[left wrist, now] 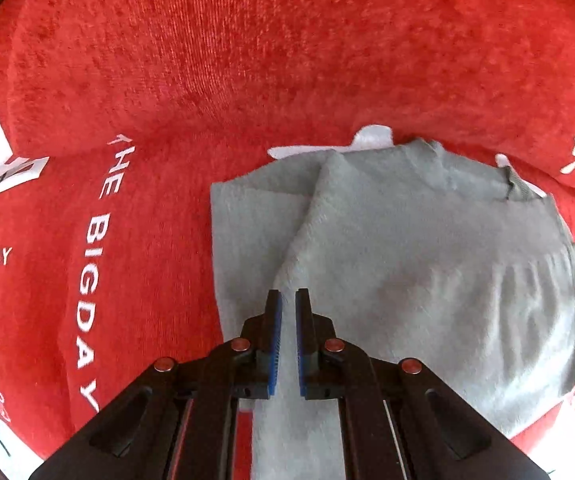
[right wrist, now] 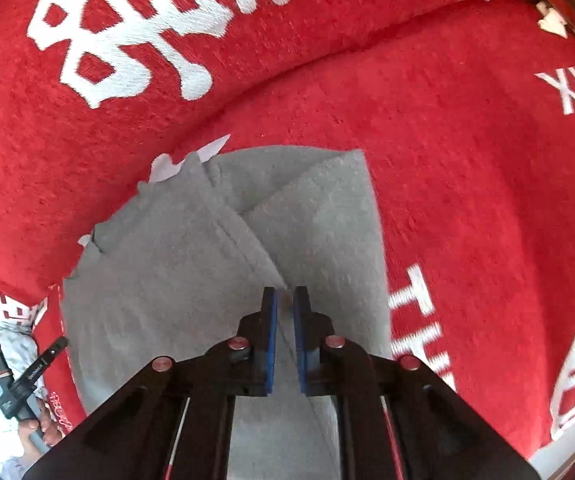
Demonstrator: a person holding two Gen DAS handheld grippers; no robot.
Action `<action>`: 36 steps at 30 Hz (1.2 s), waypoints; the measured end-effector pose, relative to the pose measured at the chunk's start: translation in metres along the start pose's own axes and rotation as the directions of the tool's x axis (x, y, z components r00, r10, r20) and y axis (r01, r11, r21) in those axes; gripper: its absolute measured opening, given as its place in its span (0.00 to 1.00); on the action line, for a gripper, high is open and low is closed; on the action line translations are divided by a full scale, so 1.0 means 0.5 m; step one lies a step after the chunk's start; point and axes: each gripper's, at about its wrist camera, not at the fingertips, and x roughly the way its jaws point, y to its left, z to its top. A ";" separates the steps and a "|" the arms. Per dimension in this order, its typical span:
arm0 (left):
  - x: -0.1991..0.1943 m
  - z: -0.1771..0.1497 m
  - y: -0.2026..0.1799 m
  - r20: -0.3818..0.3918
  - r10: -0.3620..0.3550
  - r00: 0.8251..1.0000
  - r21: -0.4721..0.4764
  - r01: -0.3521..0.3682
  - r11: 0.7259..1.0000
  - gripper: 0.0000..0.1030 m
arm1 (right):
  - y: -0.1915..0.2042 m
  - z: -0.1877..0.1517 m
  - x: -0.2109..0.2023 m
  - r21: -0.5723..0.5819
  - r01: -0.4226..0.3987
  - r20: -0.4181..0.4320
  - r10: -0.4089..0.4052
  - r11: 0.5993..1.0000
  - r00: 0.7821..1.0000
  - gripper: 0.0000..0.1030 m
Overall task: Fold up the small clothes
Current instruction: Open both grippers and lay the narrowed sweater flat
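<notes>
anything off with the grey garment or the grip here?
Nothing damaged. The grey garment lies half folded on the red cover, one flap crossing diagonally, far edge rumpled. Left gripper and right gripper are each nearly shut over a fold; whether they pinch cloth is unclear.

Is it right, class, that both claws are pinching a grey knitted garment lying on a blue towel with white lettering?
Not quite: the towel is red, not blue, as both wrist views show. The grey knitted garment and the pinching left claw and right claw stand.
</notes>
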 end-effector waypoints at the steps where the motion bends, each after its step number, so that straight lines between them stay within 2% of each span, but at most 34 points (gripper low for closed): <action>1: -0.009 -0.010 -0.002 0.000 -0.002 1.000 0.002 0.002 1.000 0.07 | 0.002 -0.007 -0.006 0.002 -0.008 0.000 0.008 1.000 1.000 0.11; 7: -0.044 -0.065 -0.037 -0.031 0.007 0.999 0.013 -0.006 1.000 0.07 | 0.044 -0.070 -0.028 -0.022 -0.038 -0.021 0.038 0.999 0.999 0.11; 8: -0.042 -0.073 -0.042 -0.038 0.011 0.999 0.013 -0.010 1.000 0.07 | 0.054 -0.083 -0.027 -0.026 -0.044 -0.030 0.043 0.999 0.999 0.13; 10: -0.034 -0.085 -0.042 -0.065 0.000 0.998 0.013 0.001 1.000 0.07 | 0.073 -0.106 -0.023 -0.037 -0.055 -0.043 0.054 0.998 0.998 0.23; 12: -0.034 -0.097 -0.045 -0.075 -0.010 0.997 0.016 0.012 1.000 0.07 | 0.093 -0.130 -0.022 -0.058 -0.062 -0.053 0.059 0.996 0.997 0.38; 16: -0.033 -0.122 -0.045 -0.098 -0.017 0.995 0.018 0.019 1.000 0.07 | 0.127 -0.164 -0.015 -0.101 -0.077 -0.082 0.068 0.992 0.994 0.43; 19: -0.035 -0.136 -0.043 -0.095 0.016 0.995 0.022 -0.014 1.000 0.08 | 0.144 -0.181 -0.006 -0.113 -0.086 -0.105 0.074 0.990 0.992 0.56; 21: -0.034 -0.144 -0.040 -0.102 0.026 0.994 0.013 -0.025 1.000 0.08 | 0.153 -0.192 -0.003 -0.118 -0.091 -0.118 0.077 0.989 0.990 0.70; 22: -0.033 -0.150 -0.038 -0.108 0.027 0.994 0.006 -0.027 1.000 0.08 | 0.155 -0.196 -0.003 -0.120 -0.091 -0.120 0.076 0.989 0.990 0.73; 23: -0.031 -0.153 -0.037 -0.110 0.031 0.993 0.002 -0.031 1.000 0.35 | 0.160 -0.202 -0.003 -0.123 -0.090 -0.121 0.075 0.988 0.990 0.79; 25: -0.032 -0.161 -0.031 -0.104 0.053 0.993 -0.009 -0.054 0.998 0.97 | 0.169 -0.209 0.000 -0.128 -0.094 -0.125 0.078 0.987 0.989 0.79; 26: -0.039 -0.165 -0.029 -0.076 0.069 0.995 -0.016 -0.070 0.997 0.99 | 0.174 -0.214 0.001 -0.132 -0.095 -0.131 0.078 0.987 0.988 0.79; 36: -0.039 -0.177 0.001 -0.073 0.106 0.992 -0.051 -0.110 0.993 0.99 | 0.209 -0.243 0.017 -0.162 -0.094 -0.146 0.071 0.982 0.987 0.87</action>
